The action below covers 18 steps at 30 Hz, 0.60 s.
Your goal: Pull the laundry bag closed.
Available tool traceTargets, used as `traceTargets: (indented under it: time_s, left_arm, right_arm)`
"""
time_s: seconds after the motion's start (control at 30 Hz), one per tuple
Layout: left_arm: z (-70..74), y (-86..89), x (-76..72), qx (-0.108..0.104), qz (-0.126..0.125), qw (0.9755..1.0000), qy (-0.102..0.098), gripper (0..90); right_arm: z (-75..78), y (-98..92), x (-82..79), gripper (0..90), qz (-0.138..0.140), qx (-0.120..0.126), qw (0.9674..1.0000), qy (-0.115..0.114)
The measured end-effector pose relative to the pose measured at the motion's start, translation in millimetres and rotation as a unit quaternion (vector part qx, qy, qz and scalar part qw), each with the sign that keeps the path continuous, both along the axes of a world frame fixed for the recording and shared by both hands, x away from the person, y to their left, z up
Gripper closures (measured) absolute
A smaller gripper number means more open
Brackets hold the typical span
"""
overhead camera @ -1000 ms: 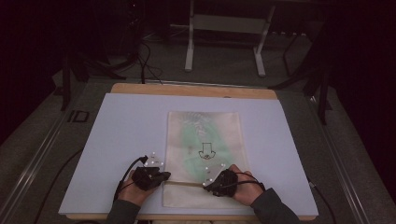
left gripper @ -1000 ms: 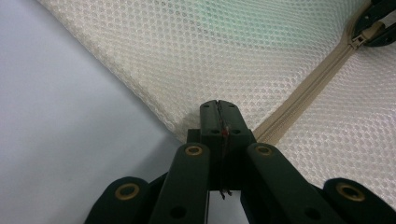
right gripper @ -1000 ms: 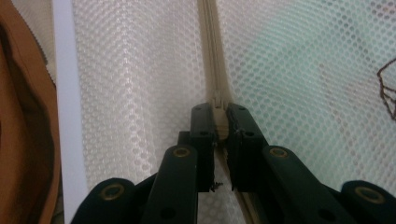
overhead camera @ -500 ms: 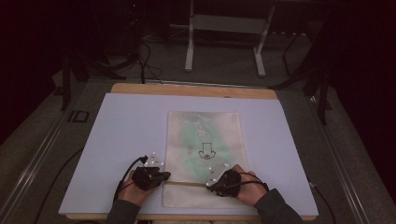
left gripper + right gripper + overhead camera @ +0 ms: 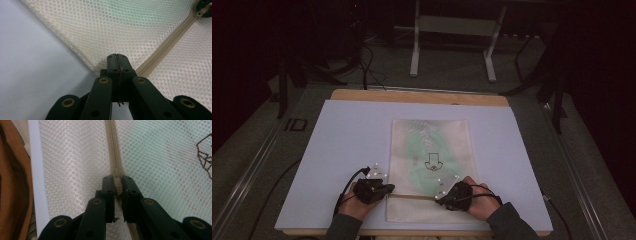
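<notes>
both hand-held grippers pinch my mesh bag (image 5: pixel 430 165) on the desk (image 5: pixel 337 145): left hand-held gripper (image 5: pixel 117 61) its corner, right hand-held gripper (image 5: pixel 116 182) the zipper pull (image 5: pixel 116 175); tugging sideways could jam the zipper

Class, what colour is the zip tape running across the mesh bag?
Beige, slightly darker than the cream mesh bag; the zip tape shows best in the right gripper view.

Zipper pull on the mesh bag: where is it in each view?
High view: zipper pull hidden under the right claw, low on the mesh bag.
Left gripper view: top right corner, at the zipper line's far end.
Right gripper view: centre, between the claw's jaws.
Shared landmark: the zipper line.
</notes>
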<state>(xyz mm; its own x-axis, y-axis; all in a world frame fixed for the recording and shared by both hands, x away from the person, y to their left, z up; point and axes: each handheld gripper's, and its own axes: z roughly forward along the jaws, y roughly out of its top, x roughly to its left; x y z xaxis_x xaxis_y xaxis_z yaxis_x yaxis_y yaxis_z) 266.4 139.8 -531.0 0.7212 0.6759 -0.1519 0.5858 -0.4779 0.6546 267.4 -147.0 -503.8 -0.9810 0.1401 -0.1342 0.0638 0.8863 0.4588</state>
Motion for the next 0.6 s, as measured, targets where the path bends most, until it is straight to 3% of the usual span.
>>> traceTargets:
  time_s: [0.6]
  left_arm:
    - [0.1,-0.3,-0.2,0.001,0.0,1.0,0.0,89.7]
  right_arm:
    - [1.5,-13.5,0.7,82.4,-0.006,-0.006,1.0,0.004]
